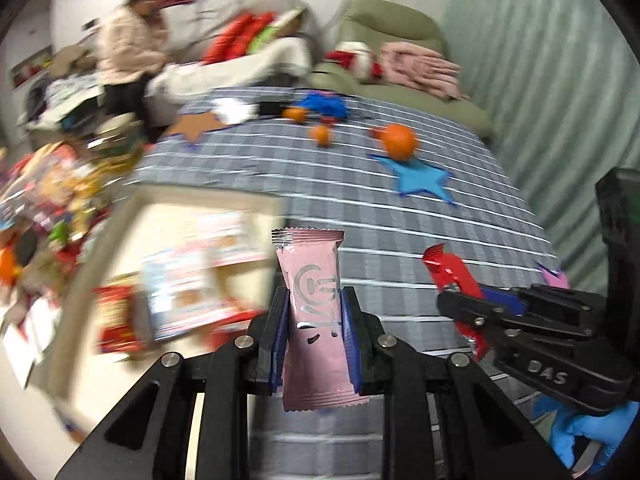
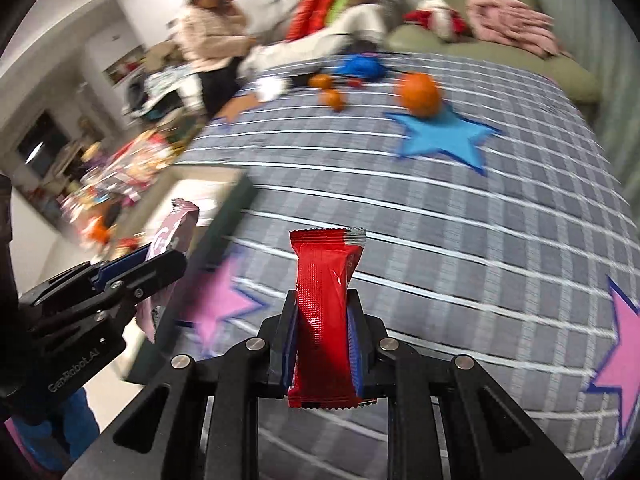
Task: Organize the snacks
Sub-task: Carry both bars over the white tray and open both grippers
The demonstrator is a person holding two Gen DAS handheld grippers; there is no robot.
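My left gripper [image 1: 314, 312] is shut on a pink snack packet [image 1: 314, 280], held upright above the grey checked tablecloth [image 1: 400, 208]. My right gripper [image 2: 324, 320] is shut on a red snack packet [image 2: 324, 280], also upright. Each gripper shows in the other's view: the right one [image 1: 460, 300] with the red packet [image 1: 448, 268] to the right, the left one [image 2: 160, 260] with the pink packet [image 2: 176, 224] to the left. A cream box [image 1: 256, 200] with several snack packets [image 1: 180, 280] inside sits left of the left gripper; its dark wall [image 2: 224, 216] shows in the right wrist view.
Oranges [image 1: 398, 140] [image 2: 418, 94] and a blue star mat [image 1: 420, 178] [image 2: 440, 132] lie on the far table. Pink star mats [image 2: 216, 300] lie nearer. A heap of snacks [image 1: 48, 200] sits left of the table. A person [image 1: 128, 48] sits by a sofa behind.
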